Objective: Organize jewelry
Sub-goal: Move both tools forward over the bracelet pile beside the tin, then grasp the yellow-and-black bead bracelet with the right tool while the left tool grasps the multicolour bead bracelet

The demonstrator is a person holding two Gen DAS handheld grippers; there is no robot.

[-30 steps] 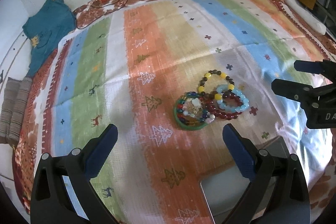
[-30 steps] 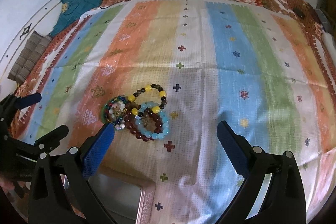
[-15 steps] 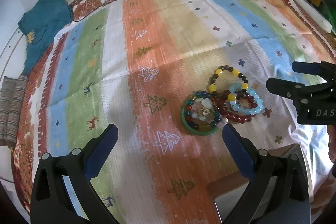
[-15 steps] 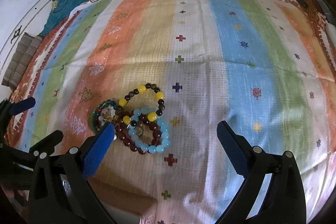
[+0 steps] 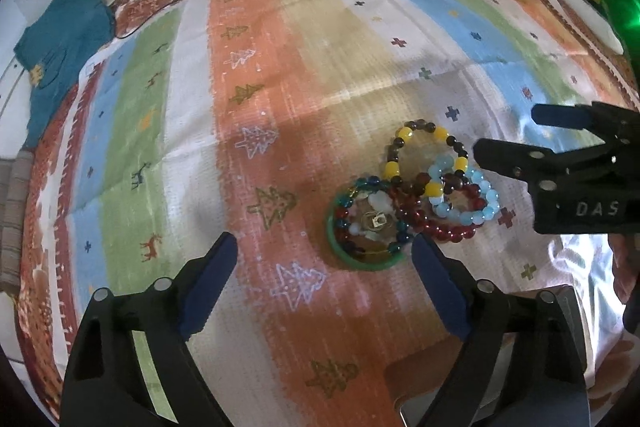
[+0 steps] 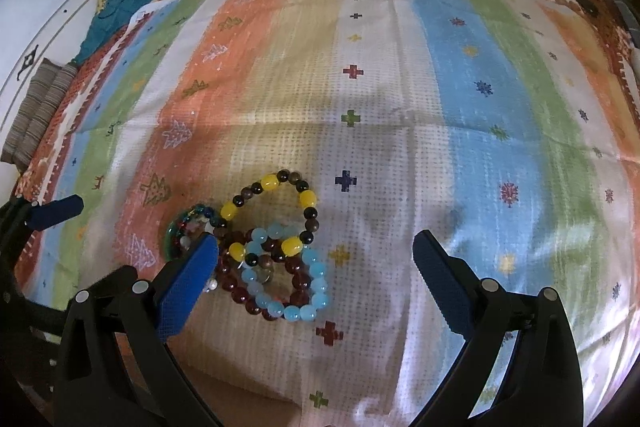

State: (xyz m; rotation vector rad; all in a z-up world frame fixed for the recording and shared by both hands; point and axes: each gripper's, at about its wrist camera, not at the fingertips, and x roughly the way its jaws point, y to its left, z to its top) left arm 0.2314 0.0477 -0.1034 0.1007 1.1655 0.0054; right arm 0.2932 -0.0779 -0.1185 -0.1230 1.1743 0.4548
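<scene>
Your left gripper (image 5: 324, 259) has just been narrowing its jaws, yet both it and your right gripper (image 6: 316, 263) stand apart and empty. The bracelets (image 6: 276, 243) lie heaped on the striped cloth (image 6: 400, 107), none sorted yet.

Beaded bracelets (image 5: 416, 195) overlapping in a heap, flat on cloth
</scene>
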